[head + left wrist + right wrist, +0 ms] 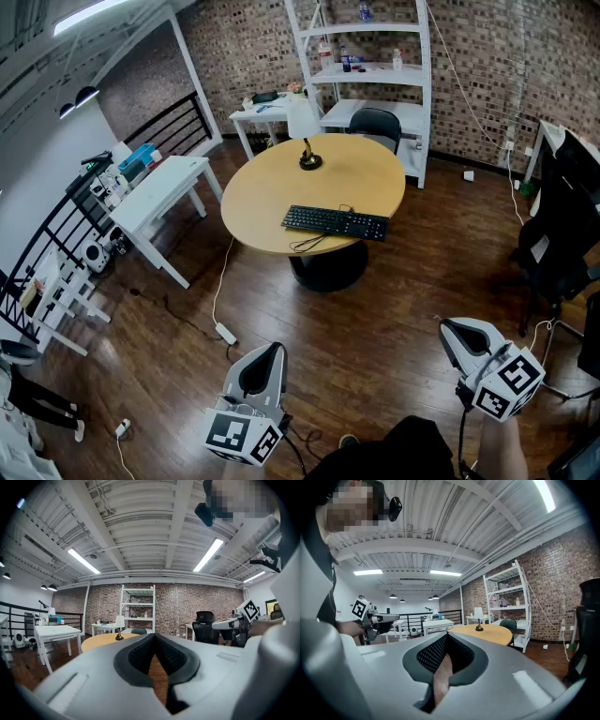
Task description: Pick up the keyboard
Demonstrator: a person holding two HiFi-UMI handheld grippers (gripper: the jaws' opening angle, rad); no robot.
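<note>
Black keyboard [336, 222] flat on round bench [267, 187], near the front edge, untouched. Loose cable loop [307, 245] just at its front side. Small lamp [309, 159] farther back on the same bench. Left tool [272, 350] closed, empty, low over the wood floor [375, 328], well apart from the bench. Right tool [447, 326] closed too, nothing between the jaws, also well short of the keyboard. Both aimed toward the bench. White bench [161, 190] off left, shelf [370, 70] and chair [375, 123] behind.
</note>
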